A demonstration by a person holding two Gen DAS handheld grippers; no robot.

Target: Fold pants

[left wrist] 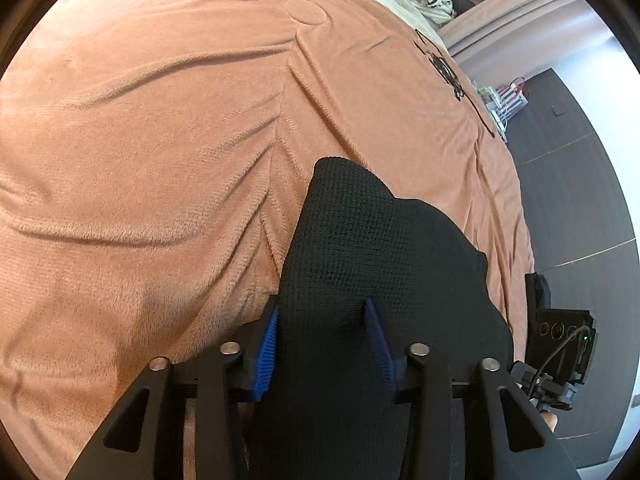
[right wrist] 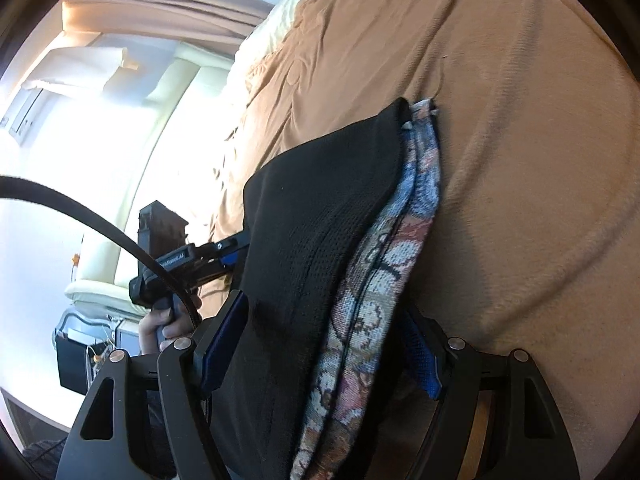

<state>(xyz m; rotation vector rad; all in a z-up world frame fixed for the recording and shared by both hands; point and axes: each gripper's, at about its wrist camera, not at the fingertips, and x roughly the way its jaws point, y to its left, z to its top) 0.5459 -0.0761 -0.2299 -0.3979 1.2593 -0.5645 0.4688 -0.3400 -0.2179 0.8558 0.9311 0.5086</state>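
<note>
Both claws are clamped on the pants [left wrist: 360,248], held over the orange blanket [left wrist: 140,140]: right gripper [right wrist: 320,344] on the thick bundle, left gripper [left wrist: 322,340] on the black edge. Fabric's long axis runs away from the jaws, toward the bed's far side.

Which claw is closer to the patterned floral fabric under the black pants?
Right. The right claw has the floral fabric between its fingers, bundled with the black pants. The left claw holds only black cloth at the bundle's opposite edge.
</note>
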